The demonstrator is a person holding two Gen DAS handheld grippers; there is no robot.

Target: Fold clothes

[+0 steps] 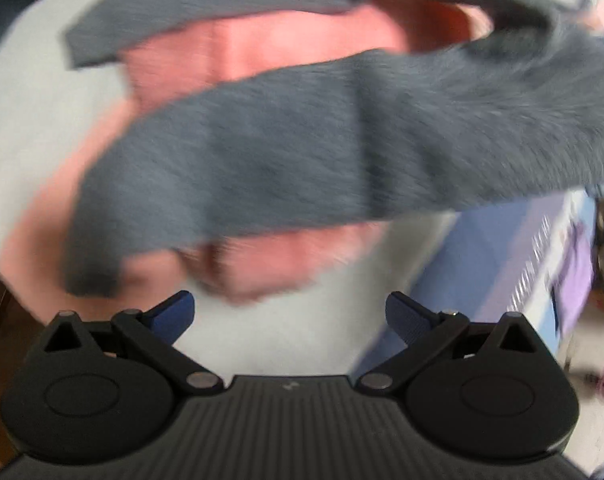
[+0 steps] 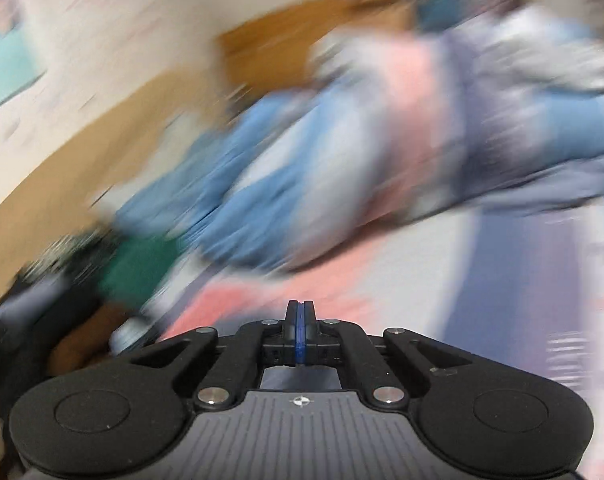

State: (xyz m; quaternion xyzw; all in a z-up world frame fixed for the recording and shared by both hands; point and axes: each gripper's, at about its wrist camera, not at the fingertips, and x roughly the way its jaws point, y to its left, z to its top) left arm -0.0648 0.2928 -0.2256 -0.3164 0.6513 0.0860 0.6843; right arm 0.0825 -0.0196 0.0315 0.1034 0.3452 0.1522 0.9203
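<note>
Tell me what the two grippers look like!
Both are matte black plastic. The left gripper has two round black discs, slanted link bars with silver pins, a ribbed grey-black body and dark blue finger pads. The right gripper matches, with a small round cross mark on its ribbed body.

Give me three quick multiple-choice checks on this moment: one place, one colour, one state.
1. Where does the grey cloth lie, seen from the left gripper?
A. ahead of the fingers, over the pink cloth
B. between the fingers
C. out of sight

2. What colour are the left pads?
A. red
B. blue
C. white

3. How do the right gripper's jaws stand?
A. wide open
B. shut on grey cloth
C. shut, nothing between

A: grey crosses pink beyond the tips.
B: both pads show blue.
C: the pads meet, with no cloth there.
</note>
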